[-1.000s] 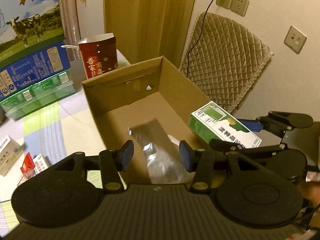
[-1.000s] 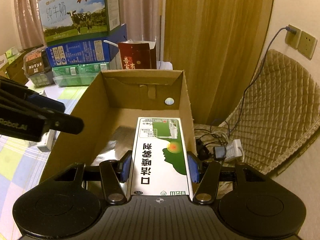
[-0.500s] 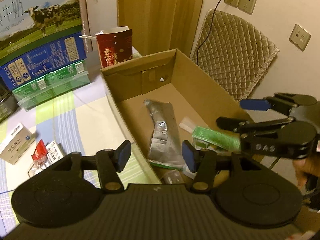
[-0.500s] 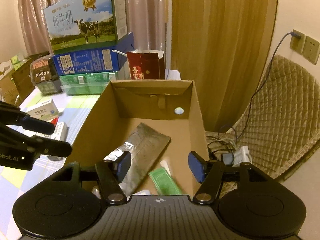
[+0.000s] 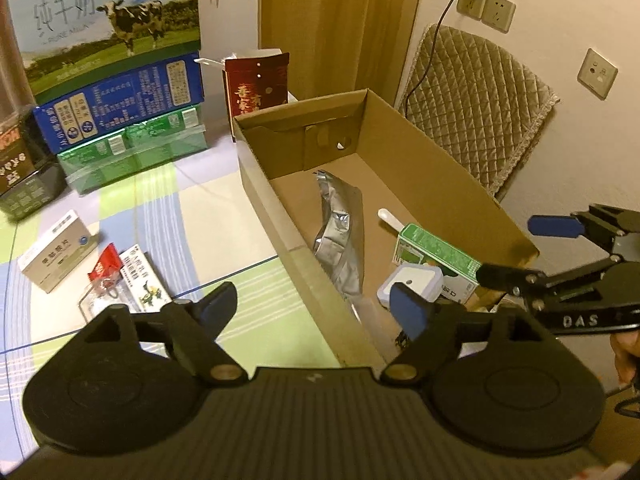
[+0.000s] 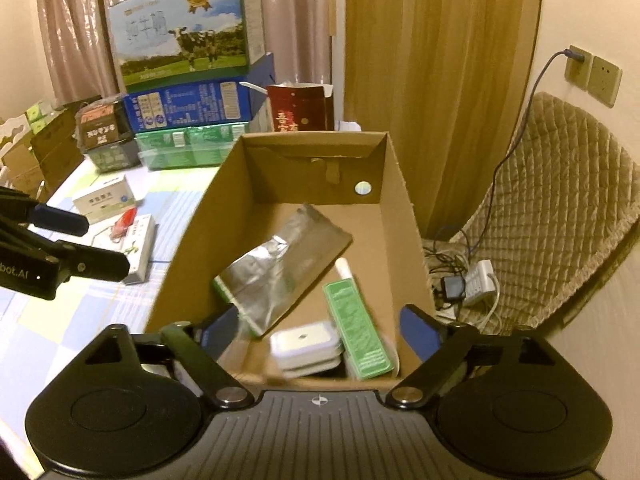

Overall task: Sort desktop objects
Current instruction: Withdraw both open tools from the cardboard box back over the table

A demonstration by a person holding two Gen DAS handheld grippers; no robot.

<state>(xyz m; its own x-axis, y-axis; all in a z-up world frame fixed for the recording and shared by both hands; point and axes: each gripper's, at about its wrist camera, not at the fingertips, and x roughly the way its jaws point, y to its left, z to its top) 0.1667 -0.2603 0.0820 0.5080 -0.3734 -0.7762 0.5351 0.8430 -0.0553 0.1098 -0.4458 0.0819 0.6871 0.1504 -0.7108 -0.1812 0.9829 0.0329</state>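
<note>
Both my grippers hang empty with jaws spread wide: the left gripper (image 5: 314, 306) over the near left wall of the cardboard box (image 5: 280, 216), the right gripper (image 6: 320, 330) above the box's near end.

Already inside the box lie a crinkled silver foil pouch (image 6: 280, 268), a green carton (image 6: 358, 336) against the right wall, a white rounded case (image 6: 306, 340) at the near end, and a white stick (image 6: 344, 268) poking out past the carton's far end.

Still to sort, on the checked tablecloth (image 5: 168, 216) left of the box: a white medicine box (image 5: 56, 254), a small red packet (image 5: 106, 268), and just beside it a flat green-printed box (image 5: 142, 280).

I judge all three light. The two boxes are thin card, stiff along the edges but easily crushed, so I would pinch the white medicine box across its narrow sides with gentle pressure. The flat box lies low; I'd take it by its long edges. The red packet looks glossy and soft, likely to slip or fold, and something like a ring lies at its near end, too blurred to tell.
</note>
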